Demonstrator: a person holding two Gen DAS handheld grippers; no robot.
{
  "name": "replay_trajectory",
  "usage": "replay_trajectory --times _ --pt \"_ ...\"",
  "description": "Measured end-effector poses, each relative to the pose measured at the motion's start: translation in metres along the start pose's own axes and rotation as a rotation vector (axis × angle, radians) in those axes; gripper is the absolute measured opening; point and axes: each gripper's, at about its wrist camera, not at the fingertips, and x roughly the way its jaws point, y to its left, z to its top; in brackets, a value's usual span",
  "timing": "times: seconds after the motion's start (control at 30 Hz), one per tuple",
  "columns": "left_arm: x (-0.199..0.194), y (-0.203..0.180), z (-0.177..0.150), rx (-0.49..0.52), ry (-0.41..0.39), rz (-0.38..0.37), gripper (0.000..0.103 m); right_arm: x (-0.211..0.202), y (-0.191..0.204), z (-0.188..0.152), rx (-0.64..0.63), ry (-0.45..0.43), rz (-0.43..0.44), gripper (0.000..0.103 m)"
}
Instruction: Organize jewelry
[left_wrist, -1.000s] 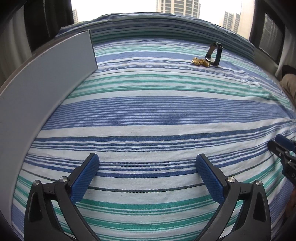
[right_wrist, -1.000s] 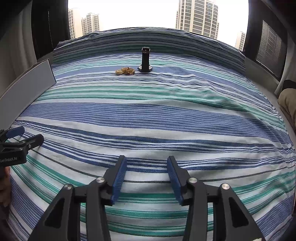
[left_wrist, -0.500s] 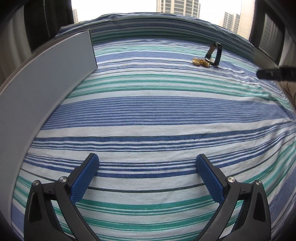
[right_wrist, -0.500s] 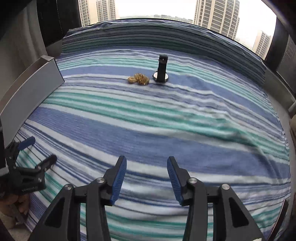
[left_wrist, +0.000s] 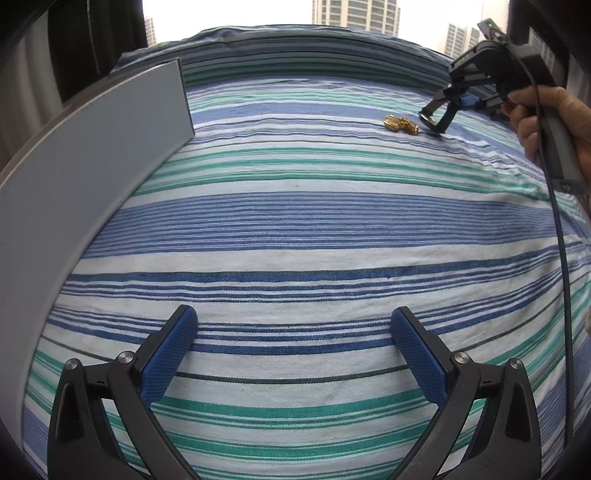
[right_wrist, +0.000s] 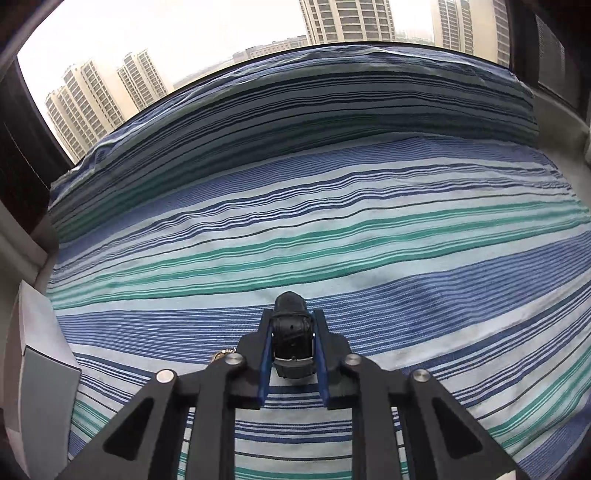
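A black watch (right_wrist: 291, 332) stands on the striped cloth, its strap between the blue pads of my right gripper (right_wrist: 293, 319). Those jaws are closing and the pads press both sides of the strap. In the left wrist view the same gripper (left_wrist: 445, 107) comes down on the watch (left_wrist: 428, 121) at the far right, held by a person's hand (left_wrist: 554, 118). A small heap of gold jewelry (left_wrist: 400, 123) lies just left of the watch, and a bit of it (right_wrist: 221, 354) shows beside the right gripper's left finger. My left gripper (left_wrist: 293, 317) hangs open over bare cloth, far from both.
A grey flat box (left_wrist: 92, 155) stands along the left edge of the striped bedcover (left_wrist: 295, 221); it also shows as the box (right_wrist: 44, 369) at lower left. The right gripper's cable (left_wrist: 557, 258) hangs down the right side. Windows lie beyond the far edge.
My right gripper travelled across the cloth to the far watch and narrowed its jaws around the strap. The left gripper stayed where it was, still open.
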Motion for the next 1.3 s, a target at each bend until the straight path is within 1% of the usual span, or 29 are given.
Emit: replay_trajectory --times 0.03,0.1,0.13,0.17,0.2,0.23,0.3,0.33,0.37,0.43,0.47,0.5,0.53,0.6,0.7,0.77,0.83,0.87,0.93,0.97,1.0,1.07,1.13,1.17,1.2,1.27,1.3 --pt "0.000 0.000 0.000 0.000 0.000 0.000 0.102 -0.008 -0.012 -0.006 0.051 0.009 0.053 0.020" --pt "0.000 0.000 0.000 0.000 0.000 0.000 0.102 -0.023 -0.045 -0.023 0.207 0.046 0.212 0.020" --pt "0.000 0.000 0.000 0.000 0.000 0.000 0.102 -0.030 -0.062 -0.035 0.277 0.067 0.272 0.020" --pt "0.000 0.000 0.000 0.000 0.000 0.000 0.102 -0.036 -0.079 -0.048 0.327 0.084 0.298 0.020" --pt "0.000 0.000 0.000 0.000 0.000 0.000 0.102 -0.042 -0.093 -0.061 0.353 0.096 0.292 0.020" --pt "0.000 0.000 0.000 0.000 0.000 0.000 0.102 -0.049 -0.105 -0.073 0.354 0.098 0.267 0.023" --pt "0.000 0.000 0.000 -0.001 0.000 0.000 0.102 -0.064 -0.117 -0.089 0.277 0.074 0.175 0.024" --pt "0.000 0.000 0.000 -0.001 0.000 -0.001 0.102 -0.073 -0.119 -0.096 0.229 0.051 0.134 0.030" --pt "0.000 0.000 0.000 0.001 0.000 -0.004 0.102 -0.084 -0.121 -0.102 0.195 0.021 0.112 0.039" --pt "0.000 0.000 0.001 0.024 0.025 -0.014 0.102 -0.104 -0.124 -0.116 0.141 -0.036 0.093 0.048" --pt "-0.001 -0.001 0.003 0.036 0.060 -0.021 0.102 -0.116 -0.122 -0.126 0.107 -0.060 0.075 0.048" --pt "-0.004 -0.001 0.007 0.038 0.090 -0.047 0.102 -0.126 -0.119 -0.136 0.069 -0.082 0.051 0.048" --pt "-0.009 -0.002 0.013 0.031 0.097 -0.082 0.102 -0.136 -0.114 -0.149 0.028 -0.102 0.032 0.048" --pt "-0.019 -0.008 0.032 0.021 0.078 -0.137 0.102 -0.152 -0.105 -0.178 -0.043 -0.121 0.012 0.048" --pt "-0.016 -0.030 0.072 0.065 0.058 -0.181 0.102 -0.170 -0.093 -0.216 -0.142 -0.138 -0.020 0.048" --pt "0.000 -0.050 0.100 0.115 0.042 -0.191 0.102 -0.174 -0.083 -0.232 -0.191 -0.164 -0.052 0.048" --pt "0.028 -0.071 0.127 0.159 0.051 -0.199 0.101 -0.173 -0.079 -0.241 -0.210 -0.174 -0.066 0.048" --pt "0.043 -0.081 0.139 0.169 0.056 -0.191 0.100 -0.170 -0.080 -0.243 -0.214 -0.171 -0.075 0.048" --pt "0.073 -0.098 0.160 0.183 0.052 -0.176 0.095 -0.164 -0.086 -0.245 -0.213 -0.150 -0.087 0.048" --pt "0.086 -0.106 0.169 0.195 0.052 -0.156 0.089 -0.161 -0.089 -0.245 -0.213 -0.136 -0.085 0.048" --pt "0.098 -0.113 0.176 0.204 0.056 -0.136 0.089 -0.158 -0.092 -0.246 -0.209 -0.126 -0.091 0.048" --pt "0.119 -0.123 0.187 0.208 0.064 -0.126 0.088 -0.155 -0.095 -0.245 -0.195 -0.120 -0.106 0.048" --pt "0.131 -0.128 0.192 0.194 0.064 -0.137 0.080 -0.151 -0.099 -0.246 -0.187 -0.112 -0.118 0.048" --pt "0.134 -0.130 0.192 0.191 0.063 -0.156 0.062 -0.150 -0.101 -0.247 -0.183 -0.109 -0.123 0.048" --pt "0.132 -0.131 0.190 0.201 0.027 -0.147 0.044 -0.150 -0.102 -0.248 -0.178 -0.110 -0.117 0.048" --pt "0.128 -0.133 0.185 0.221 0.005 -0.166 0.020 -0.151 -0.105 -0.248 -0.163 -0.114 -0.103 0.048" --pt "0.125 -0.131 0.182 0.222 0.009 -0.164 0.020 -0.152 -0.106 -0.248 -0.158 -0.116 -0.096 0.048"
